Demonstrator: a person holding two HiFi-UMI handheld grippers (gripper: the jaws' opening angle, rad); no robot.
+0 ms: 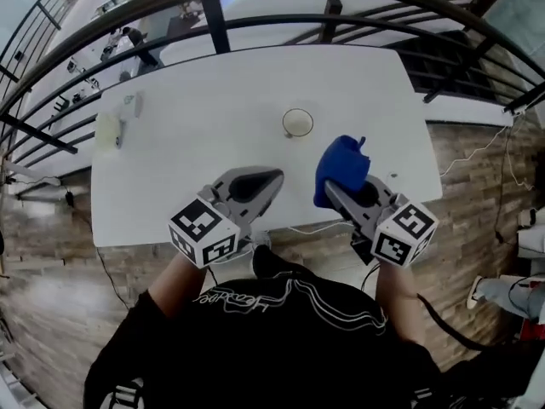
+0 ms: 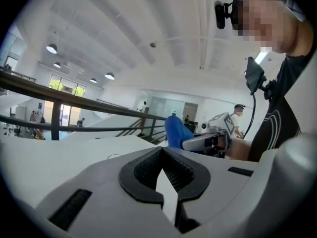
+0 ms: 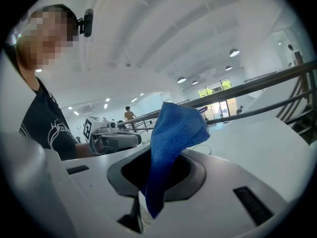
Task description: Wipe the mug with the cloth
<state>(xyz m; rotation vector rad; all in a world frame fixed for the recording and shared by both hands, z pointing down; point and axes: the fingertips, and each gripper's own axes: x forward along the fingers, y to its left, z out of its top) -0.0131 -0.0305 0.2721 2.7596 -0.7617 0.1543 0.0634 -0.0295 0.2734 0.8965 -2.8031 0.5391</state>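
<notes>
Over the white table [image 1: 170,186], right gripper [image 1: 334,191] pinches the blue cloth [image 1: 342,164] and left gripper [image 1: 274,177] is pressed shut, empty. The mug [image 1: 298,123] sits untouched, so I reckon grabbing it comes next.

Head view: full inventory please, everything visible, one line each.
table: 1, white, centre of view
mug: 1, pale, upright mid-table, apart from both claws
cloth: 1, blue, clamped in right claw
small items: 2, pale, table's left end, too small to identify
railing: 1, dark, beyond table
floor: wood-look planks, around table
left claw: 1, grey, shut, empty, over near table edge
right claw: 1, grey, shut on cloth
shirt: 1, black, bottom of view
</notes>
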